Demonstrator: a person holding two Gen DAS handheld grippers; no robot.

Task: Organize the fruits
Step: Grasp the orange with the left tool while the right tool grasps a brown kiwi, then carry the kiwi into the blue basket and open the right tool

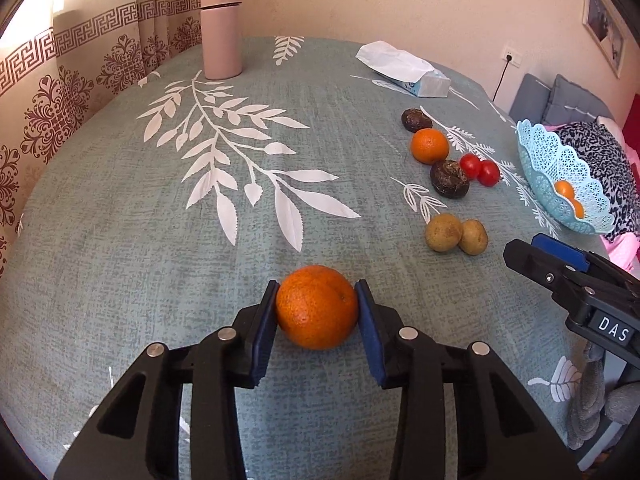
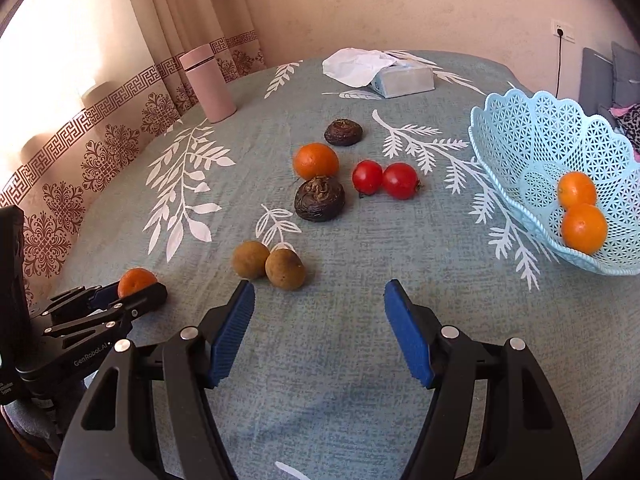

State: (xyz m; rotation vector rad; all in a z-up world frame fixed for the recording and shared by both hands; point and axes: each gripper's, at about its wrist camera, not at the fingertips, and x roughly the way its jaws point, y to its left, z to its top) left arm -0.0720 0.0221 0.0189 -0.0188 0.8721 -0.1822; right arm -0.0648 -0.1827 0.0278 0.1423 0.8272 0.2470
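The left claw (image 1: pixel 316 308) clamps a round orange fruit (image 1: pixel 316 307) between its blue pads; the right claw (image 2: pixel 320 320) gapes over bare surface (image 2: pixel 340 380), brown fruits (image 2: pixel 268 264) ahead-left.

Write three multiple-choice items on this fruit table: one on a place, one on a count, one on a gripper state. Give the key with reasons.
1. Where is the pink bottle?
A. in the basket
B. at the table's far edge by the curtain
C. beside the tomatoes

2. How many oranges lie in the blue basket?
A. none
B. two
C. four

3. What is the left gripper doing?
A. closed on an orange
B. hanging open, holding nothing
C. holding a tomato

Key: B, the bottle stands apart from the fruit, near the curtain; B, two oranges show through the basket; A, both fingers press the orange, while the right gripper is open.
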